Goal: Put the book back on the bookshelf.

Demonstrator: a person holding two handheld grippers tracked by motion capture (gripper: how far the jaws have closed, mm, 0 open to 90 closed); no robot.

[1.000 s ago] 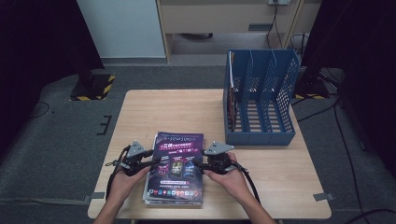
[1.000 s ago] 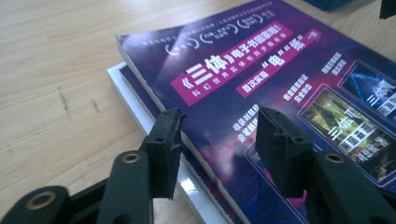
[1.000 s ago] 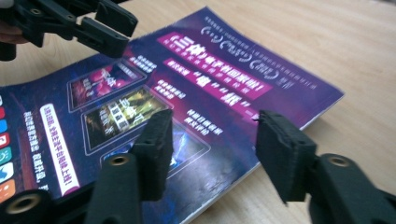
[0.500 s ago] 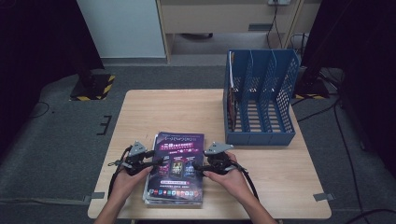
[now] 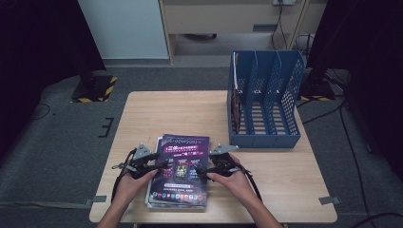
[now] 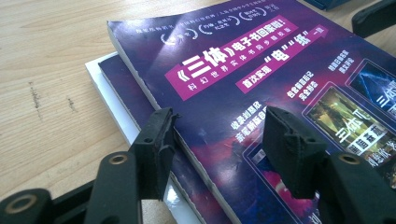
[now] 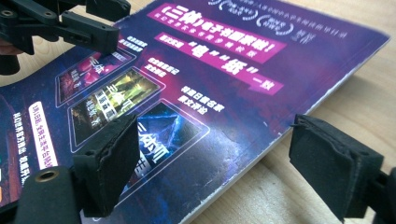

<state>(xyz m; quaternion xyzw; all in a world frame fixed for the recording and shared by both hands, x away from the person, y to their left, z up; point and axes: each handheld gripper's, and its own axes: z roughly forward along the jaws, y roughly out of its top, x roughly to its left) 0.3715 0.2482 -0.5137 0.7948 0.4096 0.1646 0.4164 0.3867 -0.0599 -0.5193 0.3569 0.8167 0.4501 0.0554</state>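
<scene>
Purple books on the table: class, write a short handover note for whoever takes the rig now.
Left tool: open, jaws astride the left edge of the top purple book, not pressing.
Right tool: open, jaws just opening, astride the book's right edge.
The book lies on a stack at the table's near edge; blue file rack stands far right.
Done: both tools placed.
Left: probably grip, lift, move to the rack.

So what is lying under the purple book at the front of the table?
Under the top purple book lies a second purple book, and below that something white, perhaps a third book. Just their left edges stick out; their covers are hidden.
</scene>
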